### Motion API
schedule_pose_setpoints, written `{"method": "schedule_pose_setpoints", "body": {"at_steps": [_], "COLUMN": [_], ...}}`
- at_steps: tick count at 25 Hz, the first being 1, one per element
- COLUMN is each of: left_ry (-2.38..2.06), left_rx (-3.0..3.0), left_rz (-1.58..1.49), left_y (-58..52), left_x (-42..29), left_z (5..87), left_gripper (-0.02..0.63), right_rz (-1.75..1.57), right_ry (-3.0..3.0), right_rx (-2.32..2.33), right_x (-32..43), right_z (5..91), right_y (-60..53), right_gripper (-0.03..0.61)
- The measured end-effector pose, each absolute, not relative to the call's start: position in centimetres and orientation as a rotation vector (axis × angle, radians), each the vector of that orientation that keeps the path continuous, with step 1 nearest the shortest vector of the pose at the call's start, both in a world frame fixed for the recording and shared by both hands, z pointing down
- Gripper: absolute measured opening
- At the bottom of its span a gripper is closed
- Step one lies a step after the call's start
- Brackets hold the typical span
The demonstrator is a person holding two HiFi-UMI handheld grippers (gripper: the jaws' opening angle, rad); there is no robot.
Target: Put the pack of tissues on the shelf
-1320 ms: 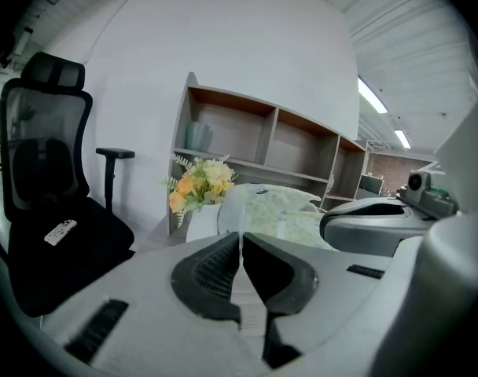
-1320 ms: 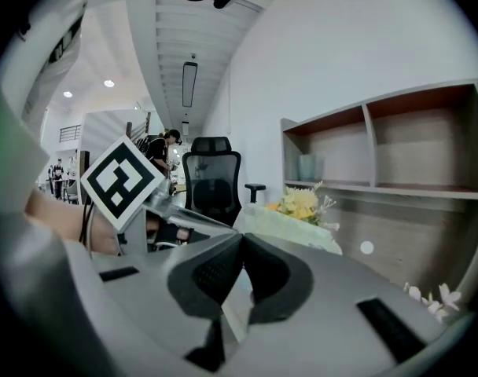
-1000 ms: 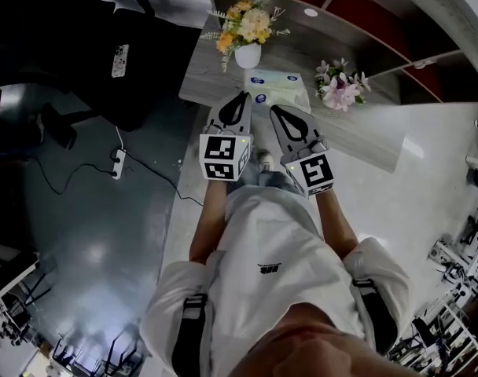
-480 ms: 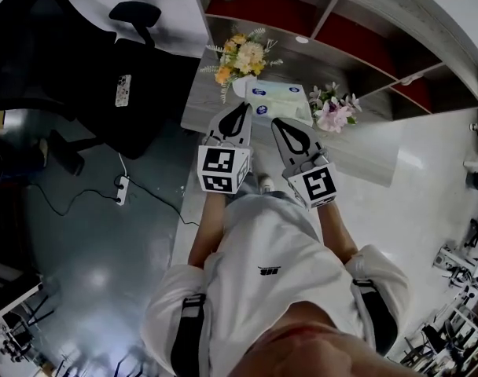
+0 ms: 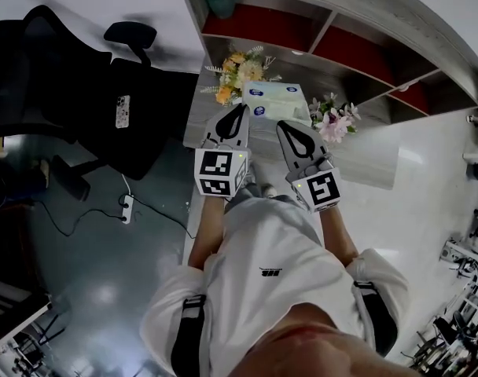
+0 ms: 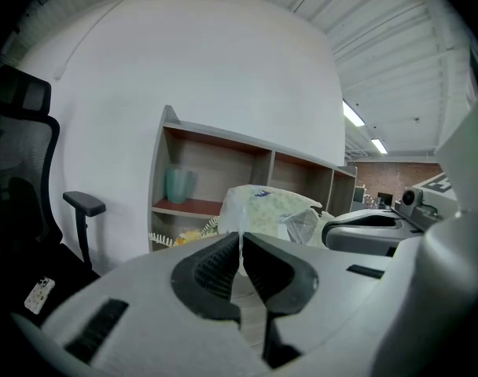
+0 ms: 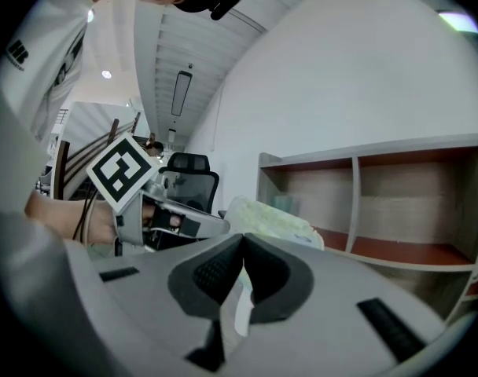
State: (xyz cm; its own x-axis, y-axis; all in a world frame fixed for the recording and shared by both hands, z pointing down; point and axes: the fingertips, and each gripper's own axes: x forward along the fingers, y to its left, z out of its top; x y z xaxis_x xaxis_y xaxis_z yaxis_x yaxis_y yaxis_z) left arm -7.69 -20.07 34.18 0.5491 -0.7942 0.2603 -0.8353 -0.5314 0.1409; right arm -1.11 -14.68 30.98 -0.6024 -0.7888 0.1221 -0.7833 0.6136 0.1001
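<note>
The pack of tissues (image 5: 276,100), pale green with blue labels, lies on the grey table (image 5: 365,159) below the shelf (image 5: 259,26). My left gripper (image 5: 243,108) is shut, its tip just short of the pack's near left corner. My right gripper (image 5: 285,125) is also shut, a little nearer to me, in front of the pack. Through the left gripper view, the pack (image 6: 262,210) rises behind the closed jaws with the shelf (image 6: 215,171) beyond. In the right gripper view, the pack (image 7: 272,218) sits past the closed jaws, and the left gripper's marker cube (image 7: 127,171) is at the left.
A yellow bouquet in a white vase (image 5: 239,71) stands left of the pack and pink flowers (image 5: 333,120) to its right. A teal cup (image 5: 222,2) occupies the shelf's left compartment. A black office chair (image 5: 82,93) and a power strip (image 5: 127,208) are to the left.
The view has shifted toward the shelf, so more of its red compartments show. Both grippers stay shut and have crept slightly closer to the pack, which has not moved.
</note>
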Motion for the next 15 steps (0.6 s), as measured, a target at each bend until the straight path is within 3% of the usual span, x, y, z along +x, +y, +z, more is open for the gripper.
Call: {"method": "schedule_pose_setpoints", "body": {"at_steps": [15], "left_ry": [-1.307], "left_rx": [2.592], "left_rz": [0.226], "left_y": [-25.7], "left_x": [-8.9], "left_z": [32.7], "left_gripper": [0.037], "right_rz": [-0.083], "right_ry": [-2.609], "right_rx": [1.483], "right_x": [-1.1], "right_z": [29.5], "right_y": [-19.2], "right_gripper": [0.026]}}
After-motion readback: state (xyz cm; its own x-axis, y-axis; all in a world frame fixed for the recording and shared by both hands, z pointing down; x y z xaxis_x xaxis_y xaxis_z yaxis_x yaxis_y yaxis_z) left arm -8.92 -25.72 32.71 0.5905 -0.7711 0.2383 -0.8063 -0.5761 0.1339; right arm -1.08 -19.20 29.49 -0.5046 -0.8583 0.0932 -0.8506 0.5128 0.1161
